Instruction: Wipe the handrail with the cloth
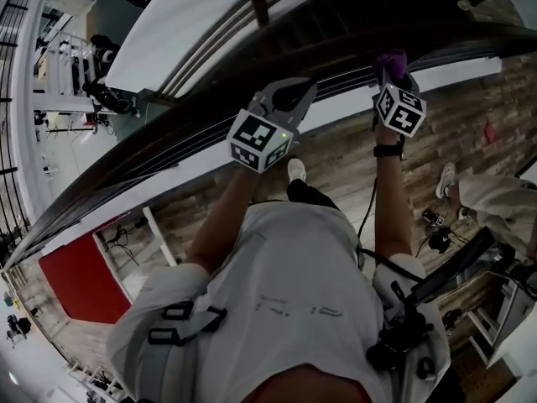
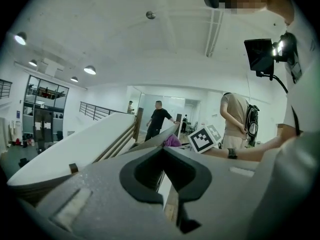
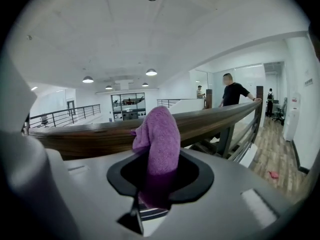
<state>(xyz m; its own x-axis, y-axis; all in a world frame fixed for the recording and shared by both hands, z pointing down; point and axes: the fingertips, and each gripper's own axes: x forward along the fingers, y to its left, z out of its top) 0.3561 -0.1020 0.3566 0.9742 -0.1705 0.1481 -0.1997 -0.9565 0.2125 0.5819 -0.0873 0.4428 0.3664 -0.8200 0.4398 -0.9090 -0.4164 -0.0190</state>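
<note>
**Purple cloth up at the rail, right tongs pinching it**

The purple cloth (image 3: 159, 134) sits dead centre in the right gripper view. The right gripper (image 3: 156, 184) has its jaws clamped on the lower end, and the bunched top pokes up in front of the handrail (image 3: 215, 118). Whether cloth and wood actually touch, I can't say.

From the head view, that cloth (image 1: 391, 60) is in the upper right of the frame, right at the dark curving handrail (image 1: 201, 112). The right gripper (image 1: 393, 75) is just beneath it.

The left gripper (image 1: 295, 92) is near the middle of the frame, beside the rail. In its own view, the left gripper (image 2: 167, 156) has its jaws pressed together, with nothing between them.

Lower right, there's wooden floor (image 1: 470, 133). A person in black (image 3: 233, 96) stands by the rail's far end.
</note>
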